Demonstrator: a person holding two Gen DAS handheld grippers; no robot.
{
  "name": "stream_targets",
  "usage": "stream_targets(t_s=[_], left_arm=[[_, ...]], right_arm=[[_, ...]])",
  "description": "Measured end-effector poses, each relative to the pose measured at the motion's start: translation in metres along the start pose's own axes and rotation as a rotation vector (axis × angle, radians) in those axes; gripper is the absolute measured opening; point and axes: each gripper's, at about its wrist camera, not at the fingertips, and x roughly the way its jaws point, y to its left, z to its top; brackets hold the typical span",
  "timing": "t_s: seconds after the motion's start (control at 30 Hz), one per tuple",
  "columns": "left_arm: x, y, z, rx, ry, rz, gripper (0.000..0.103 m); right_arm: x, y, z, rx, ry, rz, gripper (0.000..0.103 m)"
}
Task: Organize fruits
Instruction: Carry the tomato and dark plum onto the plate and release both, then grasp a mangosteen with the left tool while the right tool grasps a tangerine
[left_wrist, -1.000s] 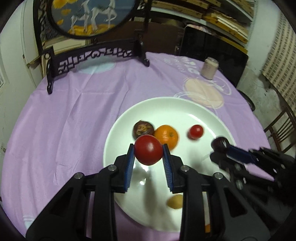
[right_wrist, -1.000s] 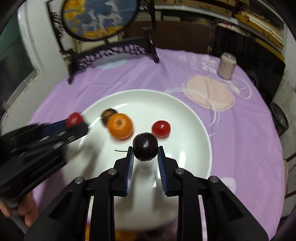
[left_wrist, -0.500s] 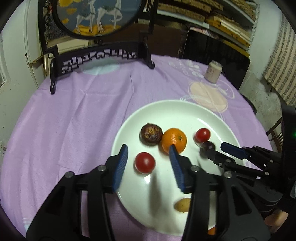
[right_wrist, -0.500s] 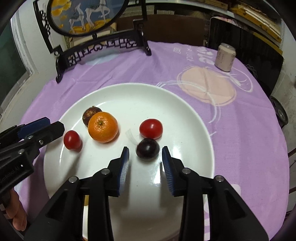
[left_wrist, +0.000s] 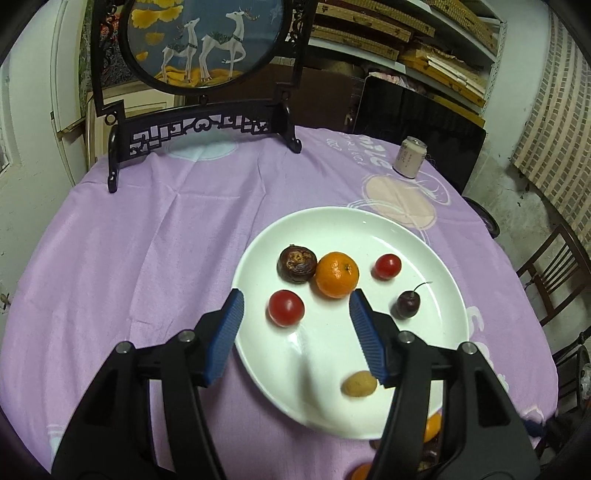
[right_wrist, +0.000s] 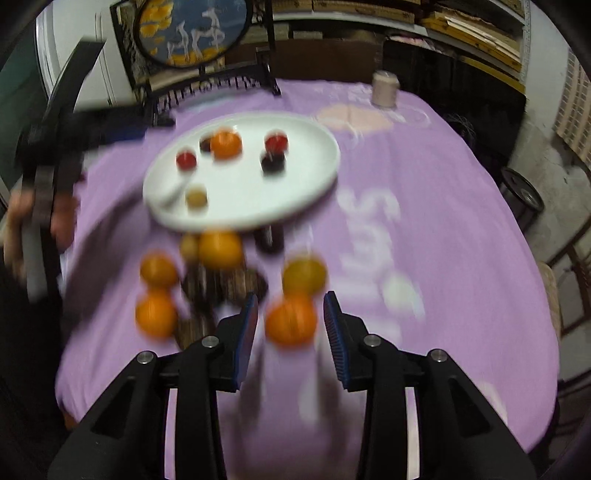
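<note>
A white plate on the purple cloth holds a dark brown fruit, an orange, two red tomatoes, a dark cherry and a small tan fruit. My left gripper is open and empty above the plate's near side. My right gripper is open, pulled back from the plate. An orange on the cloth shows between its fingers; this view is blurred.
Several loose oranges and dark fruits lie on the cloth in front of the plate. A black carved stand with a round deer picture is at the back. A small can stands at the back right. A wooden chair is at the right.
Both grippers let go of their fruit on the plate: left the red tomato, right the dark cherry. Both drew back, the right one far back to the loose fruits.
</note>
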Motion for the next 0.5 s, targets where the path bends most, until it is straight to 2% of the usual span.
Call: stream_targets(t_s=[0.1, 0.17, 0.2, 0.23, 0.4, 0.5], left_arm=[[-0.026, 0.008, -0.017, -0.009, -0.049, 0.024, 0.061], [-0.042, 0.017, -0.035, -0.032, -0.054, 0.024, 0.063], [-0.051, 0.023, -0.046, -0.054, -0.051, 0.008, 0.063], [-0.062, 0.030, -0.062, -0.075, -0.048, -0.013, 0.063], [-0.107, 0.041, -0.129, -0.065, -0.024, -0.031, 0.064], [-0.121, 0.038, -0.155, -0.041, 0.003, -0.049, 0.066]], right_arm=[[-0.010, 0.002, -0.028, 0.000, 0.024, 0.008, 0.037], [-0.013, 0.002, -0.039, 0.002, 0.032, 0.019, 0.040], [-0.012, 0.001, -0.040, 0.001, 0.034, 0.020, 0.051], [-0.011, 0.000, -0.041, -0.001, 0.028, 0.016, 0.053], [-0.001, -0.003, -0.034, -0.007, 0.001, 0.007, 0.053], [0.014, -0.006, -0.026, -0.004, 0.014, 0.018, 0.053]])
